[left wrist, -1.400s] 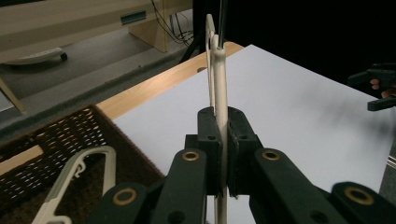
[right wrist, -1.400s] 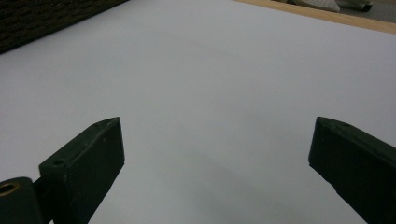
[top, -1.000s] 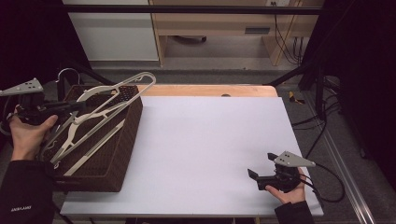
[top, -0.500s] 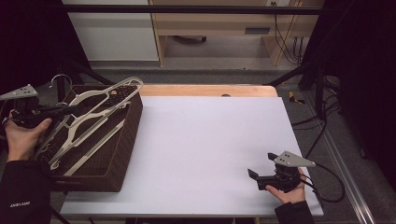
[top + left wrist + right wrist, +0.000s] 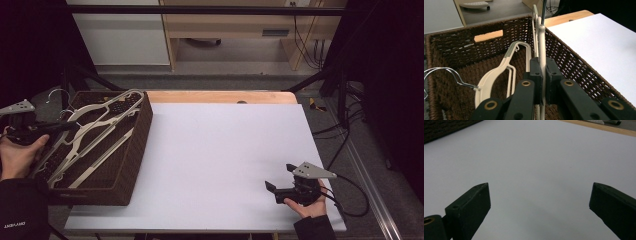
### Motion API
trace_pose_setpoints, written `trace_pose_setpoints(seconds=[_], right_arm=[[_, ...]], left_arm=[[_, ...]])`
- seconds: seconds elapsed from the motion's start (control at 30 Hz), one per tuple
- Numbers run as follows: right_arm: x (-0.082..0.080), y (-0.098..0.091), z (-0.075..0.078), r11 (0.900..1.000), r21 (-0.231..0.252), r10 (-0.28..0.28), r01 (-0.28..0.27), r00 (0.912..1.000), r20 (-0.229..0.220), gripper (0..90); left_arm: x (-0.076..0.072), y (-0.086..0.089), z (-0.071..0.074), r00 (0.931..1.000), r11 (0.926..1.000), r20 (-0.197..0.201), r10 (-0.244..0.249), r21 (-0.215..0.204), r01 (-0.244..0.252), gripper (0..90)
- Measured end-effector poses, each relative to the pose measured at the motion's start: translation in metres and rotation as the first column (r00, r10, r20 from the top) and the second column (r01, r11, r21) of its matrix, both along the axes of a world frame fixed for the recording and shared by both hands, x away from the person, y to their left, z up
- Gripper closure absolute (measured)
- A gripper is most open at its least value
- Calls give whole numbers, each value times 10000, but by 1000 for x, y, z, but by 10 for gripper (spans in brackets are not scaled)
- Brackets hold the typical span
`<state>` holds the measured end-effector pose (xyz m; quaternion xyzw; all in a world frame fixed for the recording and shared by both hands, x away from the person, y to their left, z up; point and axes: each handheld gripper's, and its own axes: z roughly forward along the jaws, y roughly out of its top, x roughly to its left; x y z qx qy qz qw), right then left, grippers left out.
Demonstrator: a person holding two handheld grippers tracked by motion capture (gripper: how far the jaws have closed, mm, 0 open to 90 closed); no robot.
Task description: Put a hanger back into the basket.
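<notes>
White table (image 5: 225, 150), "ONLY" sleeve print (image 5: 16, 226)

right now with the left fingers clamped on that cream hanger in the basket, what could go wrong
1. The left gripper pinches only a thin bar of the held hanger, so it could swivel or slip.
2. Other hangers lie crossed in the wicker basket, and a wire hook sits close by; lifting may snag them.
3. The right gripper rests open, far across the table, too distant to steady anything.
</notes>
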<state>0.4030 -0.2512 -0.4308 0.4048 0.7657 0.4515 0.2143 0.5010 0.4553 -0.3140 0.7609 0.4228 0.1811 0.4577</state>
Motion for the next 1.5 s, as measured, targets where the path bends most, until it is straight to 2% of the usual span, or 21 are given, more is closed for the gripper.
trace_pose_setpoints(seconds=[0.07, 0.2, 0.37, 0.5, 0.6, 0.67, 0.7, 0.73, 0.8, 0.83, 0.9, 1.0, 1.07, 1.13, 1.3, 1.37, 1.4, 1.5], right_arm=[[0, 1, 0, 10000, 11, -60, 60, 10000, -25, 39], [0, 1, -1, 10000, 10, -29, 30, 10000, -48, 39], [2, 2, -3, 10000, -37, 73, -74, 9999, -117, 40], [2, 4, -3, 10000, -22, 18, -18, 9998, -186, 40], [2, 4, -3, 10000, -4, 2, -2, 9998, -187, 41], [2, 3, -2, 10000, -11, 75, -76, 9999, -152, 41], [2, 3, -2, 10000, 7, 13, -13, 9999, -144, 41], [2, 3, -2, 10000, 2, 16, -16, 9999, -130, 41], [2, 3, -2, 10000, -10, 80, -80, 9999, -105, 41], [3, 3, -3, 9999, -51, 102, -102, 9999, -98, 41], [2, 4, -3, 10000, 4, 46, -46, 9998, -171, 40], [3, 4, -3, 10000, 36, 51, -50, 9999, -139, 39], [3, 4, -2, 10000, 69, 31, -31, 9999, -97, 40], [3, 4, -2, 10000, 85, 15, -14, 10000, -84, 39], [4, 5, -2, 10000, 71, 3, -2, 10000, -70, 38], [4, 5, -2, 10000, 71, 37, -36, 10000, -75, 38], [4, 5, -2, 9999, 100, 36, -36, 10000, -63, 38], [4, 5, -2, 9999, 161, 2, -2, 10000, 24, 37]], left_arm=[[1, -2, -2, 9999, 9997, -160, -1, 259, 5, 862], [2, -5, -12, 9991, 9997, -429, 17, 253, -7, 861], [4, -7, -30, 9972, 10000, -745, 26, 78, -20, 859], [8, -8, -45, 9910, 9999, -1334, 74, -60, -82, 857], [11, -11, -53, 9875, 9996, -1555, 264, -6, -268, 855], [14, -16, -58, 9826, 9989, -1807, 422, 295, -375, 851], [15, -17, -59, 9820, 9973, -1799, 580, 552, -488, 849], [14, -17, -59, 9812, 9969, -1787, 728, 433, -661, 849], [14, -17, -59, 9763, 9899, -1732, 1296, 788, -1174, 839], [13, -17, -58, 9745, 9834, -1565, 1609, 1097, -1448, 833], [12, -18, -58, 9704, 9760, -1458, 1927, 1308, -1742, 819], [7, -16, -56, 9660, 9695, -1224, 2276, 1216, -2130, 770], [3, -16, -53, 9619, 9573, -864, 2596, 1544, -2445, 742], [-3, -16, -50, 9568, 9496, -550, 2854, 1512, -2745, 715], [-14, -18, -43, 9599, 9563, -87, 2802, 898, -2783, 670], [-19, -23, -41, 9671, 9654, 78, 2542, 586, -2542, 646], [-22, -27, -40, 9734, 9730, 202, 2281, 309, -2286, 625], [-31, -42, -38, 9869, 9874, 366, 1573, -248, -1565, 555]])
